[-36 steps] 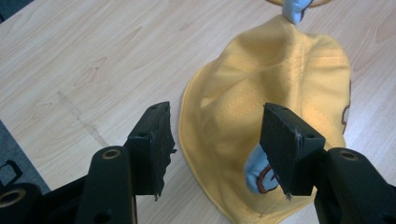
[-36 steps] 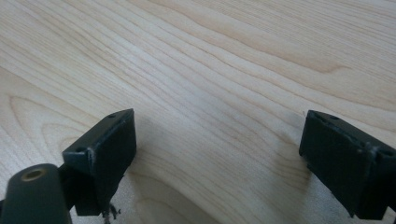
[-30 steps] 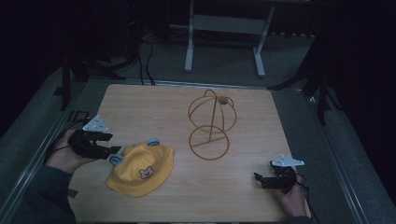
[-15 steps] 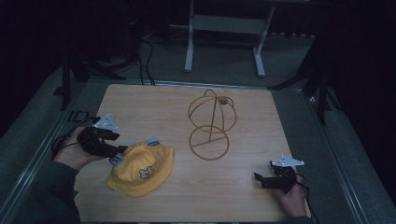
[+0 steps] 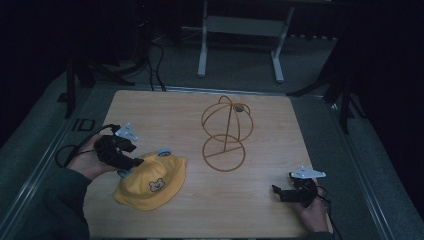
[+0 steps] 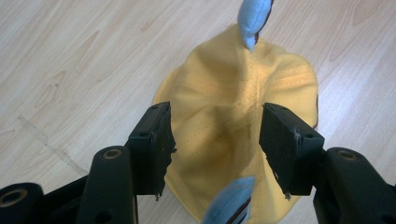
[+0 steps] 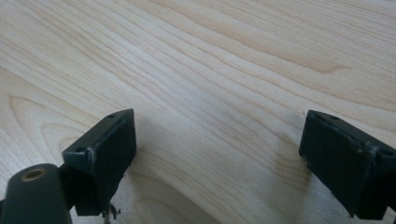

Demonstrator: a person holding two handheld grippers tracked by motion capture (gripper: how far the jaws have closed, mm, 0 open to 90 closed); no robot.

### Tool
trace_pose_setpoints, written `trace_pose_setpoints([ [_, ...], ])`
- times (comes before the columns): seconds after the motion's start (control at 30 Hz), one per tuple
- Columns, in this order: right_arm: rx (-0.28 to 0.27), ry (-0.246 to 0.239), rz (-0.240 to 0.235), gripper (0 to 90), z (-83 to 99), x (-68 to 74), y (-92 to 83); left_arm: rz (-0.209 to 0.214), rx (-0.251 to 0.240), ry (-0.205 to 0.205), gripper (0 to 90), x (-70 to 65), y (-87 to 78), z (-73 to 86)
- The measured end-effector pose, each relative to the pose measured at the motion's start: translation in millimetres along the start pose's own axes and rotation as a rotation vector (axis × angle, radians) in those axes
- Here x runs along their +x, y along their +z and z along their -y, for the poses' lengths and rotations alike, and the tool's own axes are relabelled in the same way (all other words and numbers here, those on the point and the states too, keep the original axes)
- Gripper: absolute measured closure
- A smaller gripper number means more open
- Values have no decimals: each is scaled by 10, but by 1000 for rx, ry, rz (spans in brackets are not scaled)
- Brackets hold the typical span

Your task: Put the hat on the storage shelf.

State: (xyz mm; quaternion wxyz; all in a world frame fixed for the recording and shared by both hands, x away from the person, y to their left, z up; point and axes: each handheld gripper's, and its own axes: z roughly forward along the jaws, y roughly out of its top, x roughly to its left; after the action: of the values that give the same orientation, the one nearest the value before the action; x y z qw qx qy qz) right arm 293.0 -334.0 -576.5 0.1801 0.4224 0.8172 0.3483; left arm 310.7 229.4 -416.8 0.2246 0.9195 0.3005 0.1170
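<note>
The hat (image 5: pixel 151 181) (yellow, with a small bear face and blue ears) lies on the table (image 5: pixel 175 110) near its front edge, left of the wire stand (image 5: pixel 226 132). The left gripper (image 5: pixel 131 161) sits at the hat's left rim, its jaws spread wide, one on either side of the crown; in the left gripper view the hat (image 6: pixel 243 121) fills the gap between them, not yet pinched. Right of the hat, well apart from it, the right gripper (image 5: pixel 278 191) rests low over bare wood, jaws wide with nothing between. Beyond the hat, the stand is upright near the table's middle.
</note>
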Motion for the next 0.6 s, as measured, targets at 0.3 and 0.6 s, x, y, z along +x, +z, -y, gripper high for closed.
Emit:
trace_pose_setpoints([
  [0.3,0,0,0,109,0,0,0,12,36,7,450,-47,82,-68],
  [0.6,-1,-1,0,109,0,-1,1,22,102,28,515,-107,216,-124],
])
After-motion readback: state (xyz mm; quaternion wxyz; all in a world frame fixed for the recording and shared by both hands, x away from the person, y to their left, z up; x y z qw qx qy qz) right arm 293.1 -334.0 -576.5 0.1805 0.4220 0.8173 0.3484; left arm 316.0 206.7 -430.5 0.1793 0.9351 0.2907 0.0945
